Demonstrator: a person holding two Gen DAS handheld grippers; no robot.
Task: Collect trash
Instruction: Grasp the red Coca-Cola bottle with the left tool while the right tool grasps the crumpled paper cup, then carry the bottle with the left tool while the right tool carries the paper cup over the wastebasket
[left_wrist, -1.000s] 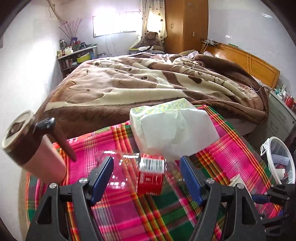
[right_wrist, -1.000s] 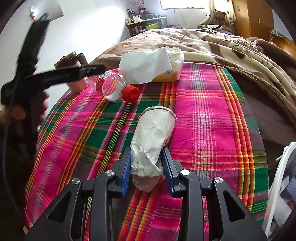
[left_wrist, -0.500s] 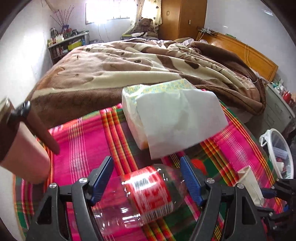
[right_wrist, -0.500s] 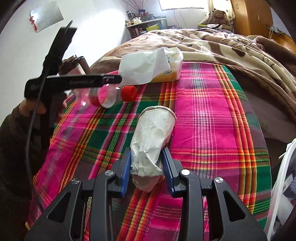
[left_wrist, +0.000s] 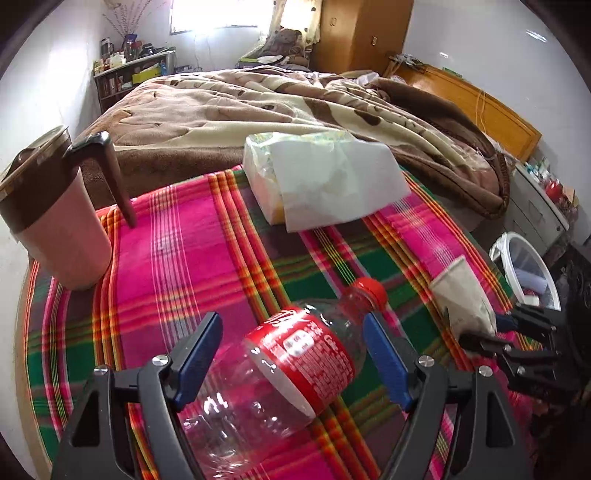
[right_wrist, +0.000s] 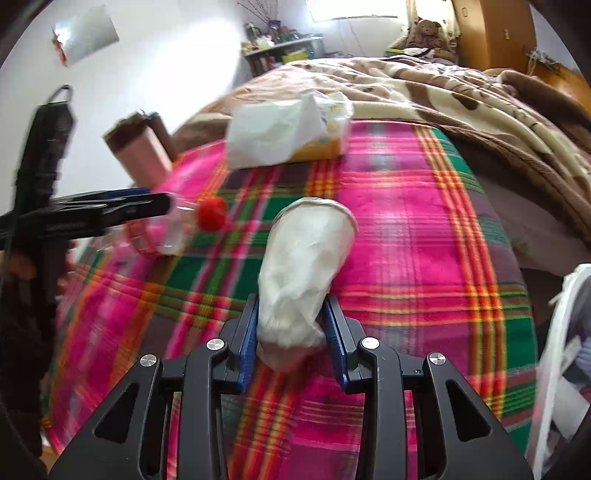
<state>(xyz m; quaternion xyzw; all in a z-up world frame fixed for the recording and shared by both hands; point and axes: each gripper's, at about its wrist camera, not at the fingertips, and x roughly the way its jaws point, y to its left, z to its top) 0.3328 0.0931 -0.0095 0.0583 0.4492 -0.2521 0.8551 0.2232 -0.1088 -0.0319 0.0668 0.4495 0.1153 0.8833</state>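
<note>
A clear plastic bottle (left_wrist: 295, 354) with a red label and red cap lies on the plaid tablecloth (left_wrist: 184, 258). My left gripper (left_wrist: 291, 325) straddles it. Its jaws are opening, with the bottle between them and a gap showing at the left pad. In the right wrist view the bottle (right_wrist: 173, 232) shows blurred beside the left gripper (right_wrist: 110, 210). My right gripper (right_wrist: 291, 306) is shut on a crumpled white paper cup (right_wrist: 306, 266), its mouth pointing away. That cup (left_wrist: 461, 299) and the right gripper (left_wrist: 491, 332) also appear at the right of the left wrist view.
A pink jug with a brown lid (left_wrist: 55, 221) stands at the table's left edge. A tissue pack (left_wrist: 321, 181) lies at the far side. A white bin with a liner (left_wrist: 524, 269) sits on the floor to the right. A bed with a brown blanket (left_wrist: 295, 103) lies beyond.
The left gripper has come forward and down over the bottle, which now sits deeper between its jaws; the jaws stand a little wider. The right gripper and cup have stayed put.
</note>
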